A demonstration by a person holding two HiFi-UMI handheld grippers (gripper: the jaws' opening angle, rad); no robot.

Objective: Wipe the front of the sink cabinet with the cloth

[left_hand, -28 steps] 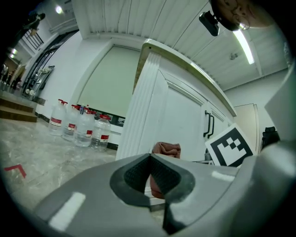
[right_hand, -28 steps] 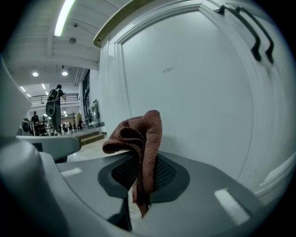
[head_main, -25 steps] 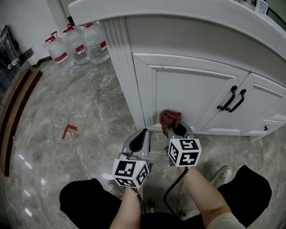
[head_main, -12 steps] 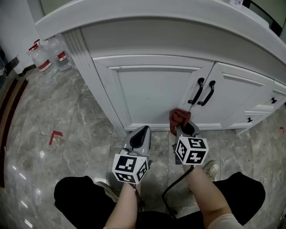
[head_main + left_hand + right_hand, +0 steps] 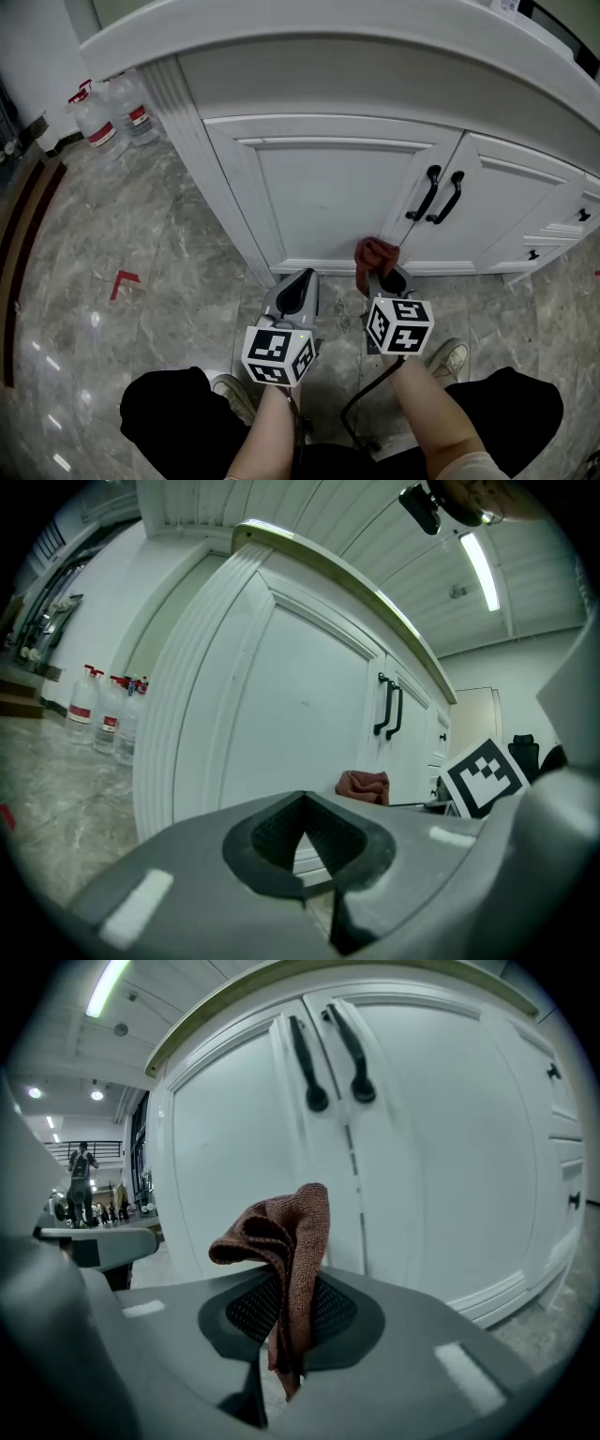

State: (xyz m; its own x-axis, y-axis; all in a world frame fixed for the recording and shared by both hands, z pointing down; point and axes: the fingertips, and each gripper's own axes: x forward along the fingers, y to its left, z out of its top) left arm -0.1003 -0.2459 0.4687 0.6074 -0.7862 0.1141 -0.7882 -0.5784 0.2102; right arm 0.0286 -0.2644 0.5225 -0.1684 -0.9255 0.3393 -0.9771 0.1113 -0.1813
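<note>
The white sink cabinet (image 5: 337, 192) fills the upper half of the head view, with two doors and two black handles (image 5: 439, 194). My right gripper (image 5: 379, 272) is shut on a reddish-brown cloth (image 5: 374, 254), held low near the foot of the left door, close to the seam between the doors. In the right gripper view the cloth (image 5: 281, 1241) stands bunched above the closed jaws, the handles (image 5: 333, 1049) above it. My left gripper (image 5: 298, 284) sits to the left, jaws together and holding nothing, pointing at the cabinet base. The cloth (image 5: 364, 786) also shows in the left gripper view.
Several water bottles (image 5: 112, 112) stand on the grey marble floor (image 5: 141, 244) at the far left, beside the cabinet's fluted corner post (image 5: 202, 155). A red mark (image 5: 123, 281) lies on the floor. Small drawers (image 5: 562, 225) sit at the cabinet's right. The person's shoe (image 5: 448, 359) is below.
Over the last second the head view swung right, bringing both doors and the handles into view. The right gripper with the cloth moved right from the left door panel toward the door seam.
</note>
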